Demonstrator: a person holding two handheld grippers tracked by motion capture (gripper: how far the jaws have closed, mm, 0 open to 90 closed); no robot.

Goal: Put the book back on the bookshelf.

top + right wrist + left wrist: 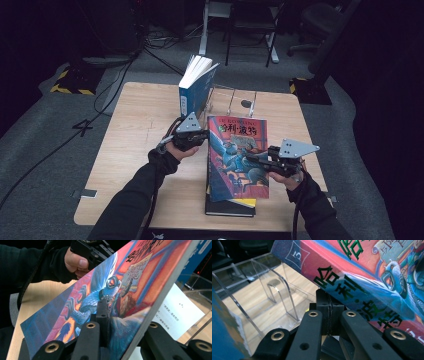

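Both claws grip one red-and-blue illustrated paperback book (237,155) above the desk's (135,130) near edge: left claw (204,136) at its spine, right claw (257,159) at its fore-edge.

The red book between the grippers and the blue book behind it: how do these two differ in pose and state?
The red book is lifted flat and tilted above a stack, cover up; the blue book stands upright on the table against a clear stand. The left gripper touches the red book's spine and the right gripper clamps its opposite edge; no gripper touches the blue book. The red book is closed; the blue book's pages fan slightly open. Both are thick paperbacks.
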